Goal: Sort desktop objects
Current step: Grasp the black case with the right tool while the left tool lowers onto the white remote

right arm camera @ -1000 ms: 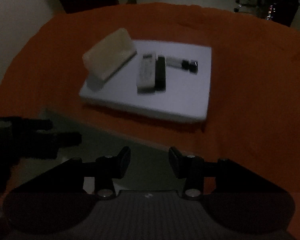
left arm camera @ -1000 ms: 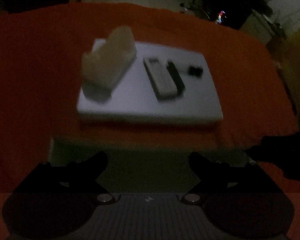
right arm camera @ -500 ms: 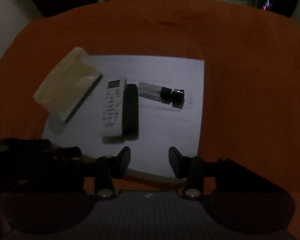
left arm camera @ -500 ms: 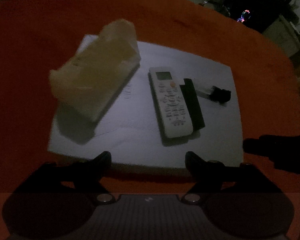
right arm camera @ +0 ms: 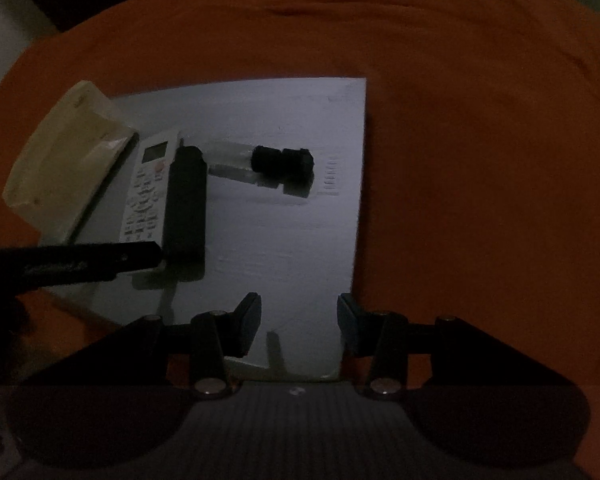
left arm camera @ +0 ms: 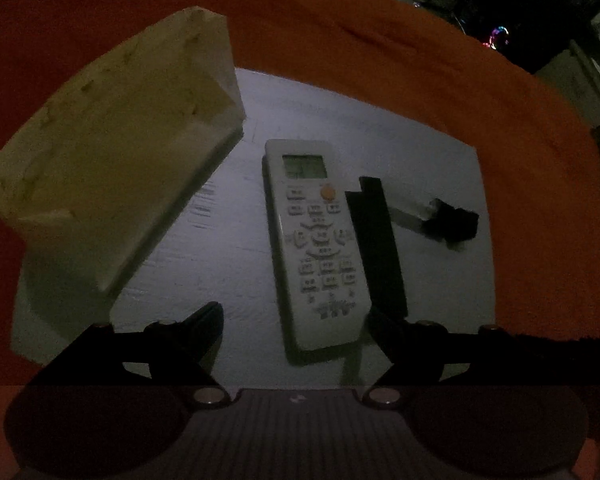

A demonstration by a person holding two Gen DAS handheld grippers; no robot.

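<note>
We hold the left gripper [left arm camera: 294, 330] low over the near edge of the white board [left arm camera: 228, 248], its jaws spread wide with nothing between them; the near end of the white remote [left arm camera: 318, 240] lies just beyond the gap. We hold the right gripper [right arm camera: 299, 320] over the board's near right corner, its jaws also spread and empty. In the right wrist view the left gripper's dark finger [right arm camera: 84, 262] reaches in from the left and ends at the near end of the remote [right arm camera: 148, 192].

The board lies on the orange-covered desk [right arm camera: 480, 180]. On the board, the remote lies lengthwise, screen end away from us. Just to the remote's right, touching or nearly so, lies a long black bar [left arm camera: 376, 248]. Beyond the bar's far end lies a small clear bottle with a black cap [right arm camera: 260, 162], on its side. Left of the remote stands a pale cream holder [left arm camera: 112, 152], leaning over the board's left edge.
</note>
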